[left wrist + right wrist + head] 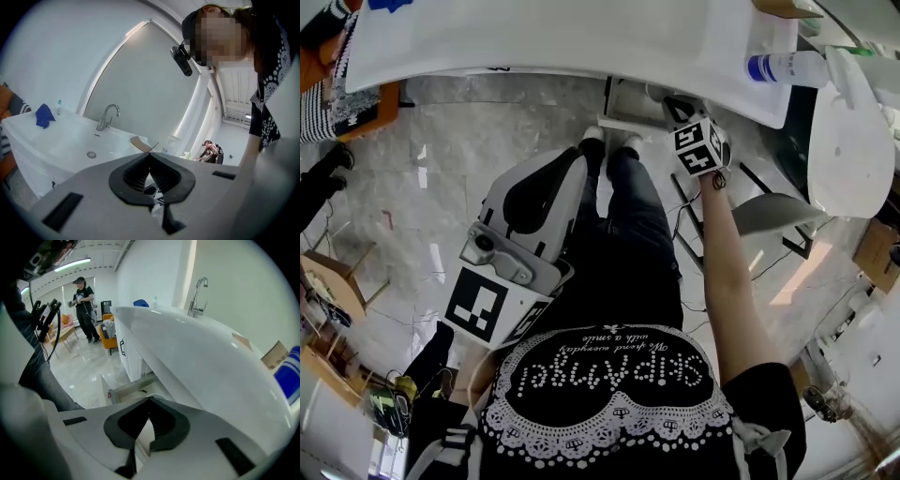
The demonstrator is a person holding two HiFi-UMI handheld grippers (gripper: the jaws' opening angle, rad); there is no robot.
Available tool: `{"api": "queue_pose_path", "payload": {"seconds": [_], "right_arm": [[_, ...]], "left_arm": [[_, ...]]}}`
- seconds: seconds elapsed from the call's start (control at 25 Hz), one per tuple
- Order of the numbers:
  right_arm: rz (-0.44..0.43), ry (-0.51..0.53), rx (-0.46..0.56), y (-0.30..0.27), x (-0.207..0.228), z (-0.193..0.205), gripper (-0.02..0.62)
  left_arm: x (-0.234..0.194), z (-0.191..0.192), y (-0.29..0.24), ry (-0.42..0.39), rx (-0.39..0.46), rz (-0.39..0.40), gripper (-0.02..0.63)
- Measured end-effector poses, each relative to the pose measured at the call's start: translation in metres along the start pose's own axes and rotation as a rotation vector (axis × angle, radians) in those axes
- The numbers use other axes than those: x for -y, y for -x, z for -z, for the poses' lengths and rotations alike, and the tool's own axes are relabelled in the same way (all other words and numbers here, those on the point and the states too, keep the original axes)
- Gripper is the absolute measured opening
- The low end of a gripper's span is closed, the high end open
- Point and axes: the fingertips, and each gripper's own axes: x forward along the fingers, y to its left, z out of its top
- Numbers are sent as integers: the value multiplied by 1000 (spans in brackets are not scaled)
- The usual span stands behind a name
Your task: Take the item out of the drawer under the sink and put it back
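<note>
— Looking along the right claw (150, 399), what have its jaws got?

— Nothing. The black pads meet at the tips, and only pale drawer shows through the gap lower down. It is fully closed and empty.

— And the left claw (151, 153)?

— That one is also closed tip to tip with nothing held. In the head view it sits low at about 8 o'clock in front of the person's chest, and the right one is up at 1 o'clock, close under the sink's (201, 357) front edge.

— Where is the item?

— I can't name it for certain. The drawer (129, 389) under the sink stands pulled out. In the right claw's view a pale curved edge (161, 397) shows inside it, just past the tips at 12 o'clock. Neither claw touches it.

— What is on the sink?

— A faucet (199, 295) stands at the back, and a blue cloth (44, 116) lies at 9 o'clock in the left claw's view. A scrap of cardboard (140, 143) rests near the rim, and a bottle with a blue label (780, 67) lies at 2 o'clock in the head view.

— Anyone else about?

— A person (84, 305) stands well off across the pale marble floor (459, 187).
</note>
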Motion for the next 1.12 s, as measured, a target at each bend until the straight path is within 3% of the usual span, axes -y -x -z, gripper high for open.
{"api": "queue_pose_path", "payload": {"seconds": [0.8, 1.12], "right_arm": [[132, -305, 259, 81, 0, -33, 18], [217, -424, 410, 131, 9, -57, 18]], "left_arm": [[21, -39, -3, -111, 69, 105, 3], [23, -49, -3, -102, 97, 124, 3]]}}
